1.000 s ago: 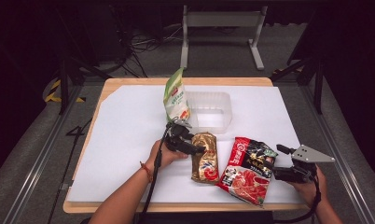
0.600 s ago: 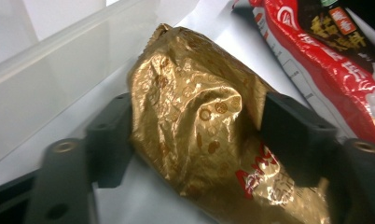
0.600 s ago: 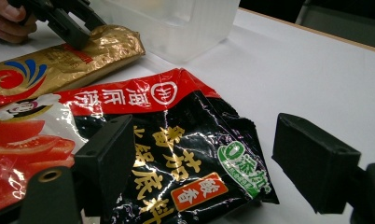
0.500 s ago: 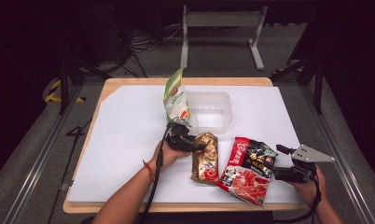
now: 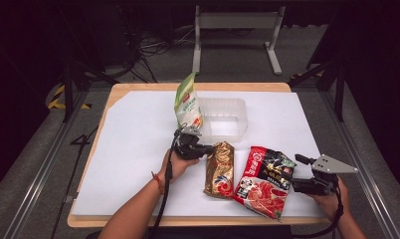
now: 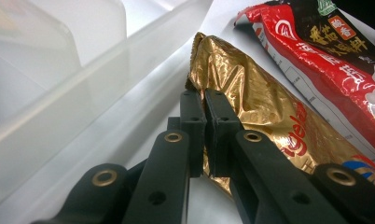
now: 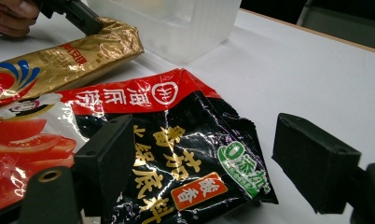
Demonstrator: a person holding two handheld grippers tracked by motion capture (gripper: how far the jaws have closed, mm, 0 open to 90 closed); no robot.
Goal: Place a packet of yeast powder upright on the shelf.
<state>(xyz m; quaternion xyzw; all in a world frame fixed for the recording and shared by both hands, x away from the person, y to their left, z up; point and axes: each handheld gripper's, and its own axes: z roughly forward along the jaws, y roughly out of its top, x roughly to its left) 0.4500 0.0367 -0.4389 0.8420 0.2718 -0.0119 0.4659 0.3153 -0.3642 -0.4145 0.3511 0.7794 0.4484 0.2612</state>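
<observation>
My left tongs have just squeezed shut on the top edge of the gold bag lying beside the clear box, so I should lift slowly, while my right tongs wait wide open.

1. Gold foil packet: a long, crinkled pouch with red lettering and a blue, red and white graphic at the near end.
2. Pose: it lies flat on the white worktop, lengthwise from far to near.
3. Position: its far end lies just beside the clear plastic tub; the red and black packet lies alongside on the right.
4. State: sealed; the far-left edge is pinched between the left gripper's fingers.
</observation>
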